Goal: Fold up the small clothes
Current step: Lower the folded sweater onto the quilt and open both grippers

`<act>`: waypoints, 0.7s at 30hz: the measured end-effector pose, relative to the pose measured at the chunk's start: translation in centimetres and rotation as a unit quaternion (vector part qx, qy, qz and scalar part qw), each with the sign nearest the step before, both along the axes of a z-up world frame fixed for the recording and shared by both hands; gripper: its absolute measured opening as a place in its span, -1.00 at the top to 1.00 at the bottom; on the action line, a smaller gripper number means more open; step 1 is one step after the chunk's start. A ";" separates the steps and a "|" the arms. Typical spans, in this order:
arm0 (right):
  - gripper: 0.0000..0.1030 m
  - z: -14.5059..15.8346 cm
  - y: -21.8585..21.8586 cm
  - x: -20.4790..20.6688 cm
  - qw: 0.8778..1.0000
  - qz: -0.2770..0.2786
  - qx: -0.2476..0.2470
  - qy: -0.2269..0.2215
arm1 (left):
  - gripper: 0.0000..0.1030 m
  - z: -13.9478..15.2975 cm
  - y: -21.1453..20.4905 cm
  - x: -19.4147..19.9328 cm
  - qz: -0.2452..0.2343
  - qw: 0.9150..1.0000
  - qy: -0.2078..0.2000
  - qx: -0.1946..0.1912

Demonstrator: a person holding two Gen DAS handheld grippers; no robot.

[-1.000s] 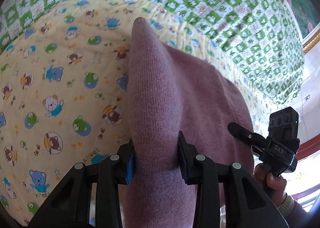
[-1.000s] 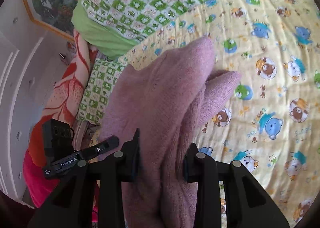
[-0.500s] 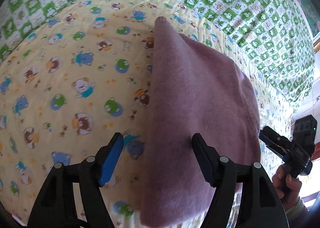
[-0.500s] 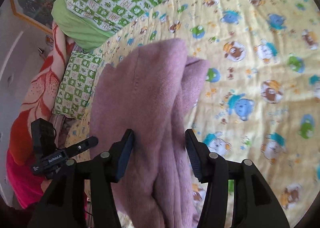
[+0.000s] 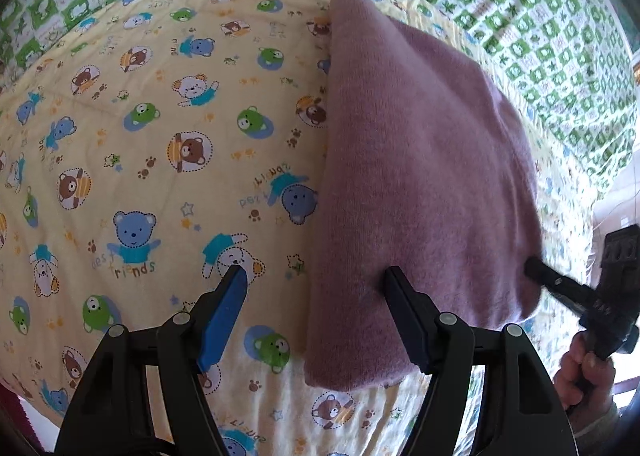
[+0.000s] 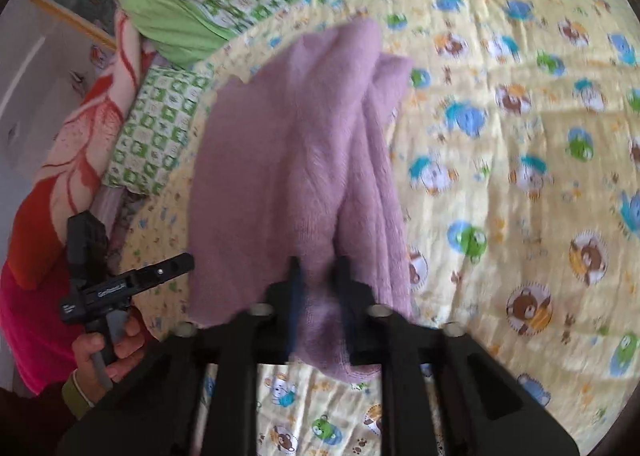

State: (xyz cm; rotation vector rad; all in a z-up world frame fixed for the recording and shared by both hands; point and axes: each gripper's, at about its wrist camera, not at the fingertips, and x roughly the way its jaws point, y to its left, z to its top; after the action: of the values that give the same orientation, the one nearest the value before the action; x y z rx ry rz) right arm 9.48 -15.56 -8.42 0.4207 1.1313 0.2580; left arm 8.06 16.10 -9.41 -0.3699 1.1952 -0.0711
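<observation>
A mauve knitted garment [image 5: 416,184] lies folded on a yellow quilt with cartoon bears [image 5: 152,160]. My left gripper [image 5: 316,288] is open and empty, hovering over the garment's near left edge; its right finger is over the fabric. In the right wrist view the same garment [image 6: 296,160] is bunched in long folds. My right gripper [image 6: 318,268] is shut on the garment's near end; the view is blurred.
A green and white checked blanket [image 5: 520,16] lies beyond the quilt. In the right wrist view a green pillow [image 6: 168,16] and a red floral cover [image 6: 76,144] lie at the left, with the bed's edge nearby.
My left gripper let go of the garment, opened wide and pulled back. My right gripper, open half a second ago, closed on the garment's near end.
</observation>
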 end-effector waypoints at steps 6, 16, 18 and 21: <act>0.94 4.2 -1.2 -1.7 0.998 -0.015 0.006 -0.056 | -0.32 0.4 -1.6 0.0 -0.027 0.999 0.000 0.033; 0.94 -1.8 -1.4 -1.2 0.996 -0.030 -0.086 -0.010 | -0.33 -1.7 -1.9 0.0 -0.027 0.999 0.019 0.024; 0.94 -1.9 -1.3 -1.2 0.995 -0.031 -0.094 -0.015 | -0.33 -1.8 -2.3 -0.1 -0.031 0.999 0.020 0.029; 0.94 -1.4 -0.8 -1.1 0.993 -0.024 -0.113 -0.015 | -0.30 -0.9 -2.2 -0.4 -0.027 0.999 0.013 0.033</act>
State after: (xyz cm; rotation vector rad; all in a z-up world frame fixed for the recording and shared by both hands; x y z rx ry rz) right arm 8.39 -16.37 -9.82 0.2418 1.1048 0.0907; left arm 7.70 13.88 -10.36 -0.2811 1.2298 -0.0744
